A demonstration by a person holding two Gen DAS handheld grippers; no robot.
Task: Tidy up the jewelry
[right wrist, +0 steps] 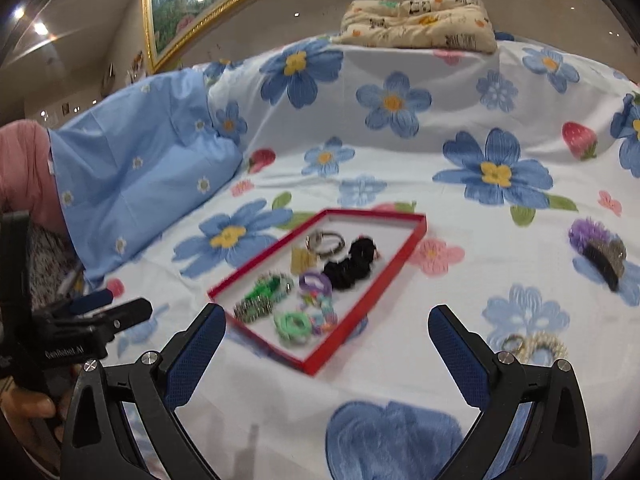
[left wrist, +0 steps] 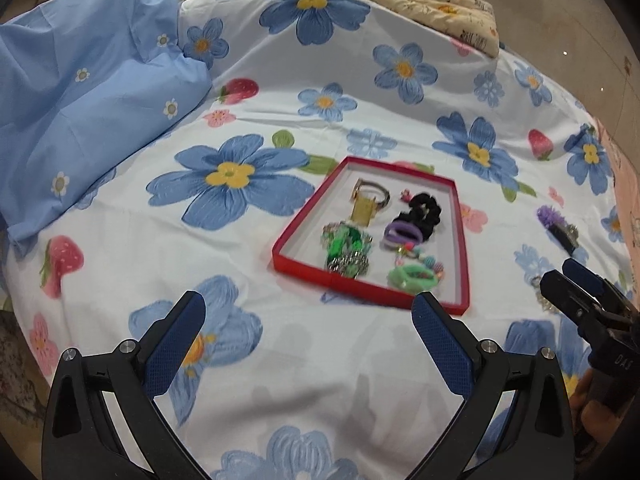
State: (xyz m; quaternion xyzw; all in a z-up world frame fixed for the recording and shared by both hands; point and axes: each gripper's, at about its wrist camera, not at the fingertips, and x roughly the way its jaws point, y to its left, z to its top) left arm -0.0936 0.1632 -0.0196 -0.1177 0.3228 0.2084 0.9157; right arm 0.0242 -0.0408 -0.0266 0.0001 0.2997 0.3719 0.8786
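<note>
Now both grippers, left gripper (left wrist: 308, 320) and right gripper (right wrist: 326, 330), gape wide and empty above the bed; red tray (right wrist: 362, 304) partly filled; next, probably the pearl bracelet (right wrist: 536, 346).

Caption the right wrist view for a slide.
Open right gripper above a red tray of jewelry on a floral bedsheet; hair clip outside the tray.

Floral bedsheet (left wrist: 320, 360), blue pillow (left wrist: 92, 92), cream folded quilt (right wrist: 420, 24), gold-framed painting (right wrist: 192, 4).

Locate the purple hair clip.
The purple hair clip lies on the floral bedsheet, outside and right of the red tray, beyond the pearl bracelets.
</note>
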